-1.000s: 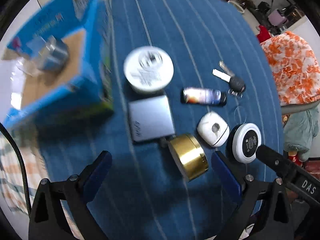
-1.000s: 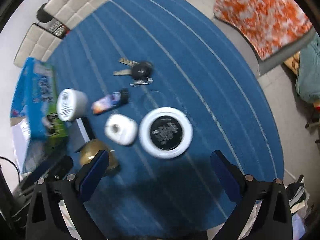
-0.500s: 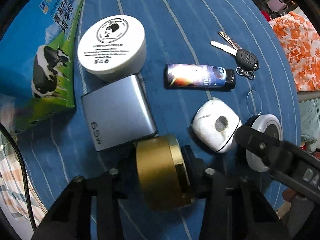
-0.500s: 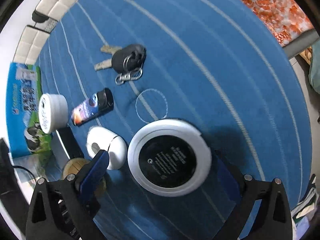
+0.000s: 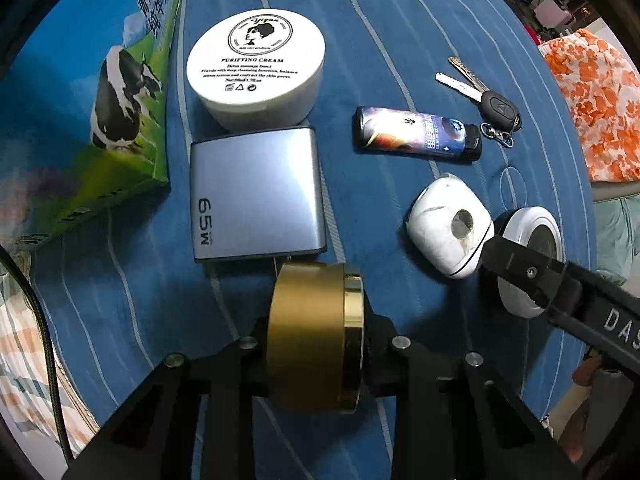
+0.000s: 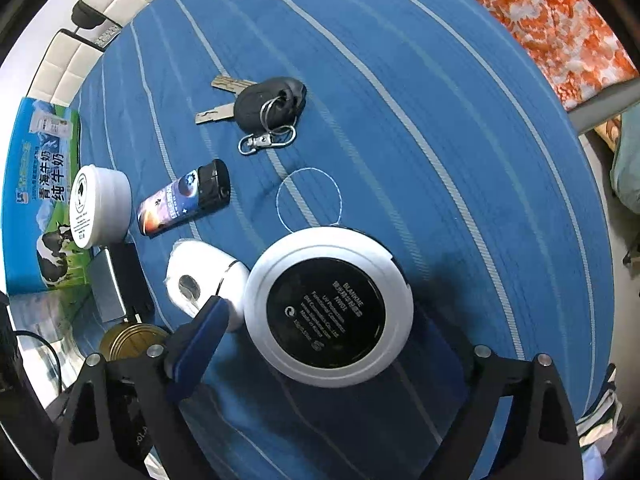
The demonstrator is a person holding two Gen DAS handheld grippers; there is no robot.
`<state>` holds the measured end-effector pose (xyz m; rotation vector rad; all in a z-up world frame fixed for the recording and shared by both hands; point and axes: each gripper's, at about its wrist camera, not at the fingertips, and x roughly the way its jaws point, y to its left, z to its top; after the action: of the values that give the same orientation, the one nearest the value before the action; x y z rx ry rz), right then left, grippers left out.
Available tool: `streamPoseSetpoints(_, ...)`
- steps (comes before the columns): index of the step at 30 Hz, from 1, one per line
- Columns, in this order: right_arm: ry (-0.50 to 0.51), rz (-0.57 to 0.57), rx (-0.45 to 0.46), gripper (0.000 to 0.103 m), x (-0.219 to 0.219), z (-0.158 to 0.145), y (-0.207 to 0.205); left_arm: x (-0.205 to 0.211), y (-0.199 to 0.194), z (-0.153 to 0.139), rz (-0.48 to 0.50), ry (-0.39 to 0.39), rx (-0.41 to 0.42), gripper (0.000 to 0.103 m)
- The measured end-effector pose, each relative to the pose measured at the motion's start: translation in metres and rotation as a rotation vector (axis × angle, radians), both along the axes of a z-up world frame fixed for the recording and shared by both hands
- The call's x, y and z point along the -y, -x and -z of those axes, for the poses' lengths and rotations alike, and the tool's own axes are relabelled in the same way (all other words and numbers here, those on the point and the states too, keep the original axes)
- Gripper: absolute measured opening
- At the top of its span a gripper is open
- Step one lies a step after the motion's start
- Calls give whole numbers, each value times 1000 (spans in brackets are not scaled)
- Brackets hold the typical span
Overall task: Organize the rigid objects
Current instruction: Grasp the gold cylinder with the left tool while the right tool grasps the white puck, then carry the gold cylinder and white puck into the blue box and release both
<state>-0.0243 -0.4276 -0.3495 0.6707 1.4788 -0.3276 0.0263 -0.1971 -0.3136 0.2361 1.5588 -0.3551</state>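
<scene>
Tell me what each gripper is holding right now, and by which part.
The left gripper clamps the gold tin across its two flat faces. The right gripper straddles the white compact at its rim; a firm grip cannot be told.

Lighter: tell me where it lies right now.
In the left wrist view the lighter lies flat on the blue tablecloth, between the car key and the cream jar, above the white earbud case.

A blue striped tablecloth point(image 5: 400, 20) carries a cream jar point(image 5: 256, 68), charger point(image 5: 256, 192), lighter point(image 5: 416, 134), keys point(image 5: 496, 106) and milk carton point(image 5: 100, 92).
</scene>
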Motion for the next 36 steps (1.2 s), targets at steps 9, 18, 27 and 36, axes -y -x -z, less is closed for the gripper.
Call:
streamPoseSetpoints(9,59,-98,-20,81,-28,4,-7,28,1,-2,10,-10,9,25)
streamPoseSetpoints(18,203,-187,-80,83,-57,10,-38,38,2,-7,23,-22,18,25)
streamPoseSetpoints(27,144,-136,-44,78,-32,-2,-23,31,1,-8,4,-4,7,25)
streamPoseSetpoints(36,77,-95,16,78,-26,-13,14,25,4,-14,20,3,34,25)
